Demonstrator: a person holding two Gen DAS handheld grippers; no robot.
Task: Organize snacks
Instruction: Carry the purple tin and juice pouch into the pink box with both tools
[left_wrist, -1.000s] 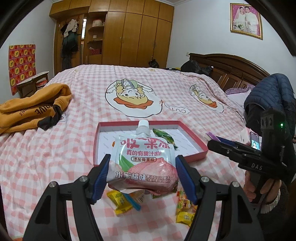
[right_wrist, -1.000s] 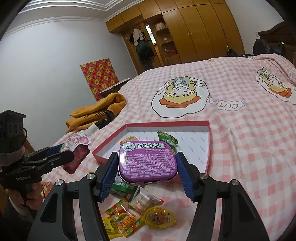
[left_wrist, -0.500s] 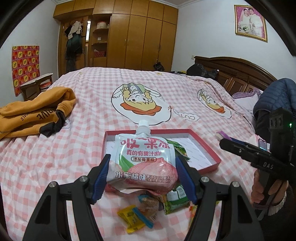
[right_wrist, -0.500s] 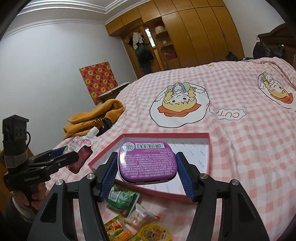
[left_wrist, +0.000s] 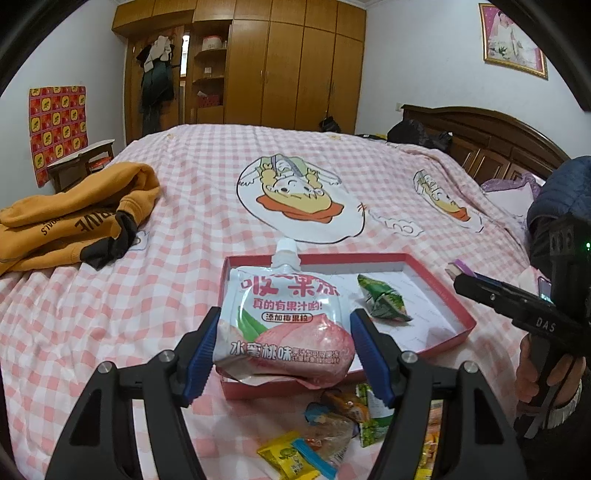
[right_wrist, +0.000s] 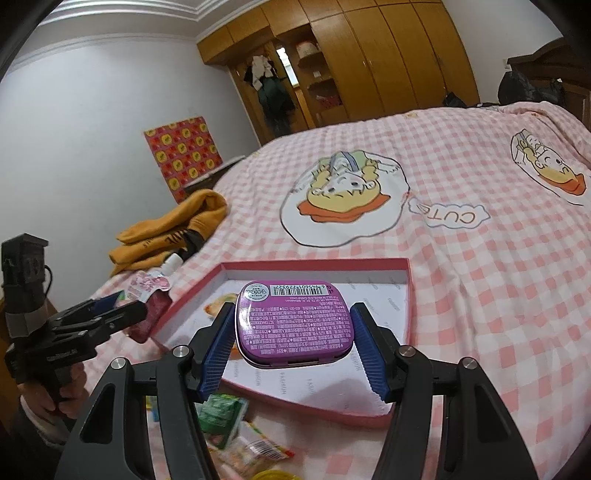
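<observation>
Left wrist view: left gripper (left_wrist: 282, 349) clamped on peach jelly pouch (left_wrist: 286, 323), now carried forward over near left corner of red tray (left_wrist: 441, 286); 1.0 s back was short of tray with loose snacks directly below. Fingers (left_wrist: 201, 352) pinching pouch at both sides, pouch held off the bed, spout pointing away.

Right wrist view: right gripper (right_wrist: 293, 349) clamped on purple tin (right_wrist: 293, 325), also advanced, tin now hanging over tray interior instead of over the loose pile. Means both items staged for drop-off; release not yet done.

Count:
- 1 tray on pink checked bed (left_wrist: 110, 295)
- 1 pouch, 1 tin, both held
- 1 green wrapper (left_wrist: 384, 301) in tray; possibly 1 more orange item by tray's left wall in right view, blurred, can't confirm
- loose snacks (left_wrist: 332, 435) on bed near tray's front edge: roughly 5 to 6, partly hidden by fingers
- 1 orange hoodie (left_wrist: 74, 218) well apart, left
</observation>
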